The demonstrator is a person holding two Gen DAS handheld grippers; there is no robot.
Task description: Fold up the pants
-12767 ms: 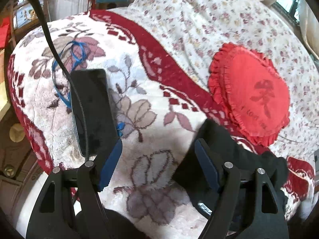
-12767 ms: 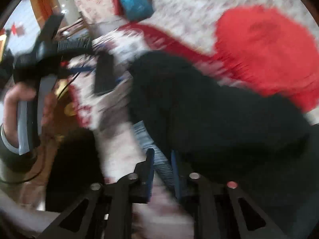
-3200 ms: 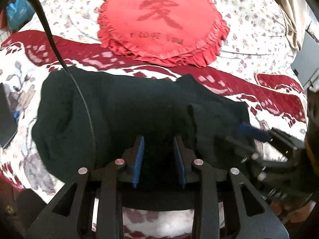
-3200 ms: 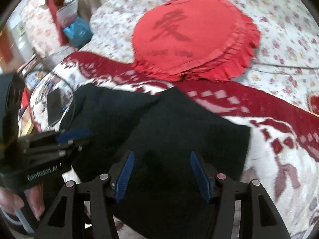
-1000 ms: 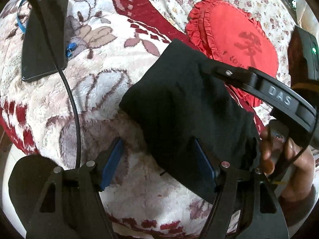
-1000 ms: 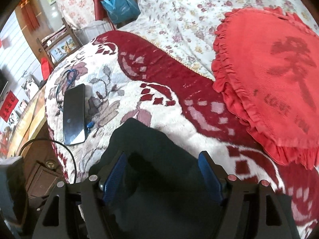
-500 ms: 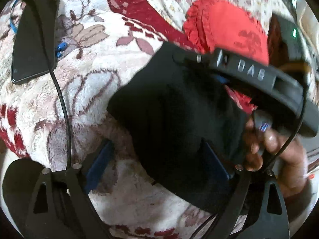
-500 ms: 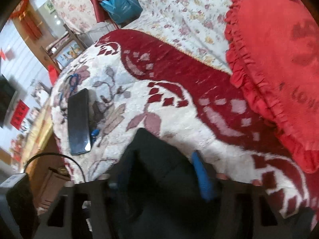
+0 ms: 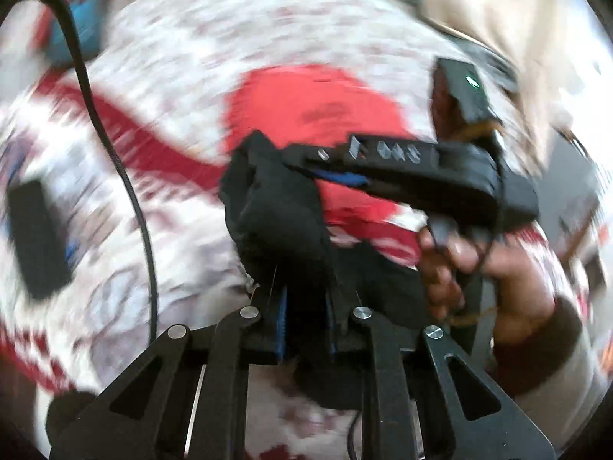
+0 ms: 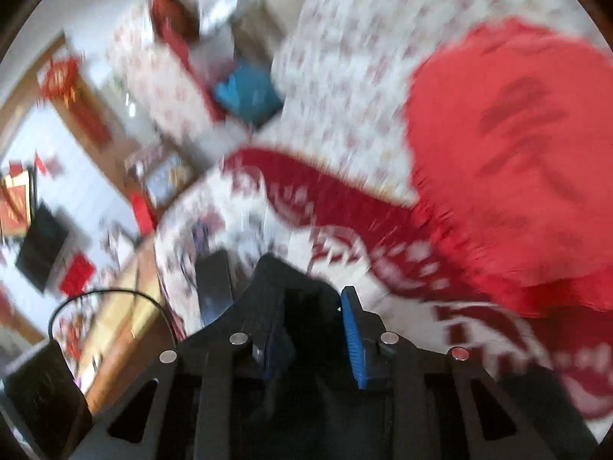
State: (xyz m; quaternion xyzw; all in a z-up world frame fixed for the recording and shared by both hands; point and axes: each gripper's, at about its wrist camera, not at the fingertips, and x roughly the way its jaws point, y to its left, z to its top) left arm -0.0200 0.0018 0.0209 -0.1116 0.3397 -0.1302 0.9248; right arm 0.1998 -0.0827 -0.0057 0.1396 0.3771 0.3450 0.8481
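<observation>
The black pants (image 9: 276, 211) are a folded bundle, lifted off the floral blanket (image 9: 184, 230). In the left wrist view my left gripper (image 9: 305, 297) is shut on the bundle's near lower edge, with dark cloth pinched between its blue pads. My right gripper (image 9: 306, 163) comes in from the right, held by a hand (image 9: 479, 268), and bites the bundle's upper edge. In the right wrist view that right gripper (image 10: 310, 306) has its jaws closing, with black cloth (image 10: 299, 287) filling the gap between the pads. Both views are motion-blurred.
A red heart cushion (image 9: 306, 107) lies on the bed behind the pants, and it also fills the right of the right wrist view (image 10: 517, 172). A dark phone (image 9: 34, 237) rests on the blanket at left. A blue bag (image 10: 245, 96) and furniture stand beyond the bed.
Both grippers closed from wide open onto the pants. The bundle rose off the blanket, and both views swung upward and rolled, now heavily blurred.
</observation>
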